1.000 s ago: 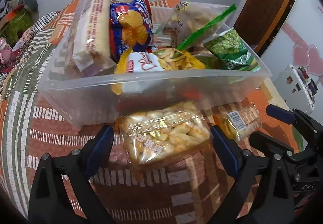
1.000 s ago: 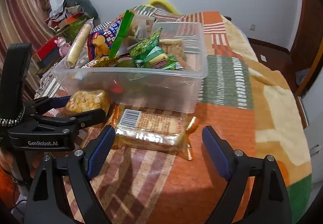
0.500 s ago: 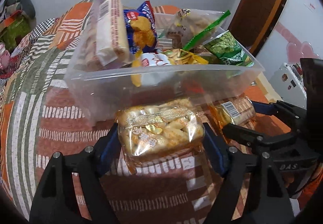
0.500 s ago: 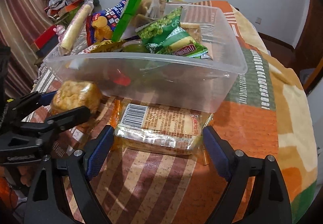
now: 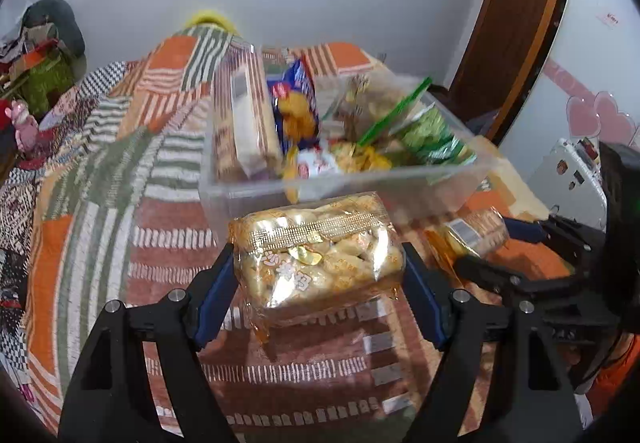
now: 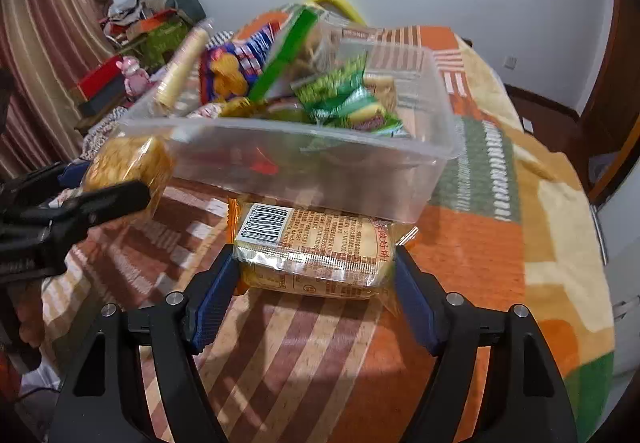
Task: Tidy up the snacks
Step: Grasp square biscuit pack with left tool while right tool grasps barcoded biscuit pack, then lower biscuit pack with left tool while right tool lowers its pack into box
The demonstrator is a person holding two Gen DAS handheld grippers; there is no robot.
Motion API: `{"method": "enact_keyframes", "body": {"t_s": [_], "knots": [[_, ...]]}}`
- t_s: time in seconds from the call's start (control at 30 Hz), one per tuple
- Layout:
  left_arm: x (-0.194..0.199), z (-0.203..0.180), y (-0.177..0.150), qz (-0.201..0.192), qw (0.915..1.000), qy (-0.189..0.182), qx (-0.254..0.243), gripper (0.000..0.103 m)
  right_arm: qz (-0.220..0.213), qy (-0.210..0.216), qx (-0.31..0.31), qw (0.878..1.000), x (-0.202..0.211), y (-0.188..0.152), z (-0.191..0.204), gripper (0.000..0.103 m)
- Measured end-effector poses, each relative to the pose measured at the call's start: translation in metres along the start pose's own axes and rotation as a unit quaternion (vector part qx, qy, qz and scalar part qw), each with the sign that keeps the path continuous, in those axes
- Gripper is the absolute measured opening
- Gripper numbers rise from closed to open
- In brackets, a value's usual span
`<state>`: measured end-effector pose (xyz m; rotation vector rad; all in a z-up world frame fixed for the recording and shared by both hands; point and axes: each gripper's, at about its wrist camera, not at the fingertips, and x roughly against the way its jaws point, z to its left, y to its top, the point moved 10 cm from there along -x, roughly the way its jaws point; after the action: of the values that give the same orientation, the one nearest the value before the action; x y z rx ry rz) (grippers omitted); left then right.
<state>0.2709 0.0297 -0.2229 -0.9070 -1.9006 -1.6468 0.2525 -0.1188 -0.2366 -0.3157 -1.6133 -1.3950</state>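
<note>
My left gripper (image 5: pixel 318 295) is shut on a clear bag of golden puffed snacks (image 5: pixel 320 259) and holds it above the bedspread, in front of the clear plastic bin (image 5: pixel 256 191). My right gripper (image 6: pixel 316 283) is shut on a flat biscuit pack with a barcode (image 6: pixel 316 243), lifted just off the bedspread in front of the bin (image 6: pixel 360 171). The bin holds several snack bags, blue, green and yellow. The left gripper with its bag (image 6: pixel 124 167) shows at the left of the right wrist view. The biscuit pack (image 5: pixel 472 231) shows at the right of the left wrist view.
The bin stands on a bed with an orange, green and white striped bedspread (image 6: pixel 480 243). A wooden door (image 5: pixel 516 23) and a white appliance (image 5: pixel 572 171) are to the right. Clutter and a pink toy (image 6: pixel 130 73) lie at the far left by a curtain.
Both grippers closed on their packs: the left on the puffed snack bag, the right on the biscuit pack. Both packs have risen off the bedspread, and the views tilted up.
</note>
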Motion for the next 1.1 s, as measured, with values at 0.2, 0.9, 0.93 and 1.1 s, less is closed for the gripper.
{"method": "enact_keyframes", "body": {"t_s": [0.2,0.9,0.93,1.1], "knots": [[0.016,-0.011,0.026,-0.032,0.9995,-0.008,0.001,0.077,-0.044,-0.002,0.007,0.999,0.033,0.021,-0.006,0.072],[-0.050,-0.015,0.081,-0.022,0.9997,-0.007,0.007,0.077,-0.066,-0.007,-0.032,0.997,-0.012,0.086,-0.025,0.072],[-0.053,-0.014,0.082,-0.020,0.9997,-0.010,0.010,0.077,-0.064,-0.004,-0.034,0.997,-0.014,0.085,-0.025,0.072],[-0.064,-0.012,0.080,-0.016,0.9998,-0.010,0.003,0.077,-0.054,0.002,-0.033,0.998,-0.020,0.081,-0.026,0.072]]}}
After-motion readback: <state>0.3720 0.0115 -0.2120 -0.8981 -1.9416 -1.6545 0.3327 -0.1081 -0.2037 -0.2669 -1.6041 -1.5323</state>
